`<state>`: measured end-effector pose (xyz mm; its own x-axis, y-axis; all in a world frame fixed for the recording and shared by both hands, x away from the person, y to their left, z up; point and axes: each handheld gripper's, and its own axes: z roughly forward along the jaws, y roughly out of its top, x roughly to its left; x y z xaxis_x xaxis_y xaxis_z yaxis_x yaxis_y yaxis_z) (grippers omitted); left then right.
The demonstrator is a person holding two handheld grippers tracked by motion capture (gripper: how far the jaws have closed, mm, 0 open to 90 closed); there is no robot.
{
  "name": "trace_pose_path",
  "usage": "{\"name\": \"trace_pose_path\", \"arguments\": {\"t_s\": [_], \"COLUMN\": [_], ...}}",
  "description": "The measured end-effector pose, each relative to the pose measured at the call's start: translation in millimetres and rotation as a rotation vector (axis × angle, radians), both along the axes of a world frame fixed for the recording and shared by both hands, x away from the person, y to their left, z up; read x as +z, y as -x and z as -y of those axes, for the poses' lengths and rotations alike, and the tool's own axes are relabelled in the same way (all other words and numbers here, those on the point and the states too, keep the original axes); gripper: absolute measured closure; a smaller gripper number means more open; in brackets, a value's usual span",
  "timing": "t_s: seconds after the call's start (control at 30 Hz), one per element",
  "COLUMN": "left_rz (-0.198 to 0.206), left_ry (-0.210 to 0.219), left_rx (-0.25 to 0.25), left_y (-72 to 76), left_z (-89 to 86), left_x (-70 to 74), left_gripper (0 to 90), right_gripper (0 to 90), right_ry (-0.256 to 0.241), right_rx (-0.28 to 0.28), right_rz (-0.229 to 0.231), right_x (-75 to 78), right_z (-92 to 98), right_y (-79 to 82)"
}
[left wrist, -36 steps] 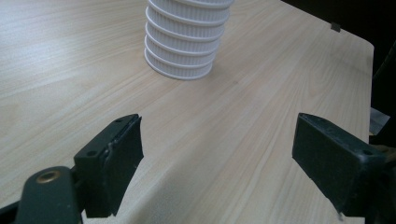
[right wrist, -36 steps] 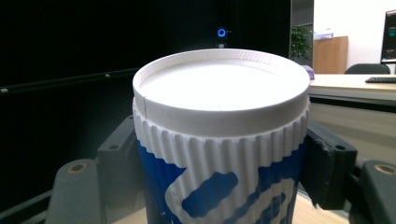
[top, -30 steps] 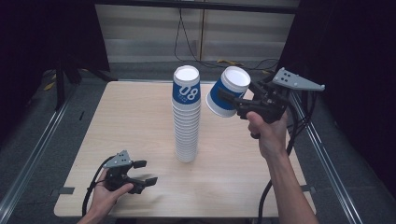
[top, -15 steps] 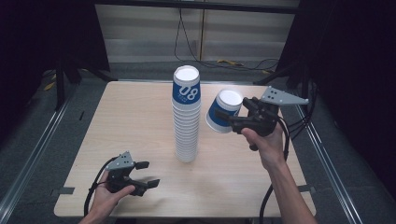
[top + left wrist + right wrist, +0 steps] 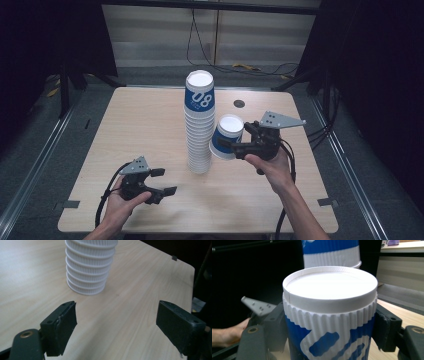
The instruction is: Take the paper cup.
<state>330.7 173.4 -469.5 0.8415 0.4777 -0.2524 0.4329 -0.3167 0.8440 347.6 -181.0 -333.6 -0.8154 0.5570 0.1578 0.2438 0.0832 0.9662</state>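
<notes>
A tall stack of upturned blue-and-white paper cups [image 5: 198, 125] stands mid-table; its ribbed white lower part [image 5: 89, 267] shows in the left gripper view. My right gripper [image 5: 231, 145] is shut on a single blue-and-white cup [image 5: 226, 136], bottom up and tilted, just right of the stack and above the table. In the right gripper view that cup [image 5: 329, 312] sits between both jaws, with the stack's top cup [image 5: 329, 252] behind it. My left gripper [image 5: 163, 182] rests open near the front left of the table, nothing between its jaws [image 5: 117, 325].
The wooden table [image 5: 140, 125] has a small dark round hole [image 5: 239, 103] at the back right. Cables trail from both grippers over the front edge. Metal rails and dark floor run along both sides of the table.
My right gripper has come down and toward me with the cup, from level with the stack's top to about its middle height. The left gripper has stayed put.
</notes>
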Motion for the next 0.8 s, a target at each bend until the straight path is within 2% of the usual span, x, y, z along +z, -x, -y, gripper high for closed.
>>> {"name": "trace_pose_path", "arguments": {"t_s": [0.13,0.23,0.27,0.4,0.47,0.5,0.57,0.6,0.7,0.8], "left_rz": [0.011,0.035,0.058,0.071,0.082,0.09,0.098,0.107,0.123,0.121], "left_ry": [0.015,0.021,0.029,0.042,0.053,0.071,0.066,0.086,0.094,0.101], "left_rx": [-0.011,-0.014,-0.015,-0.024,-0.022,-0.027,-0.037,-0.044,-0.053,-0.06], "left_y": [-3.7,-6.8,-8.4,-11.1,-13.7,-15.0,-15.4,-15.1,-13.7,-12.5], "left_z": [4.4,8.0,10.8,15.4,17.9,22.4,24.9,28.9,31.8,32.5], "left_x": [7.2,13.1,17.6,23.4,27.6,29.7,29.9,29.7,29.0,27.1], "left_gripper": [16.6,16.5,16.4,16.4,16.4,16.4,16.4,16.4,16.4,16.4], "right_gripper": [26.9,26.8,26.8,26.9,26.9,26.9,26.9,26.9,26.9,26.9], "right_ry": [0.013,0.009,0.009,0.015,0.012,0.009,0.013,0.026,0.021,0.026], "right_rx": [0.008,0.011,0.02,0.024,0.019,0.023,0.025,0.03,0.034,0.039], "right_rz": [-0.003,-0.012,-0.021,-0.036,-0.028,-0.038,-0.034,-0.037,-0.042,-0.052], "right_x": [-4.6,-11.8,-18.6,-27.6,-31.2,-33.6,-34.6,-36.4,-39.6,-45.4], "right_z": [-2.4,-4.3,-7.2,-11.0,-11.7,-13.1,-13.9,-15.2,-14.7,-15.6], "right_y": [2.3,4.1,4.4,4.5,4.4,4.1,4.0,4.7,5.6,6.3]}}
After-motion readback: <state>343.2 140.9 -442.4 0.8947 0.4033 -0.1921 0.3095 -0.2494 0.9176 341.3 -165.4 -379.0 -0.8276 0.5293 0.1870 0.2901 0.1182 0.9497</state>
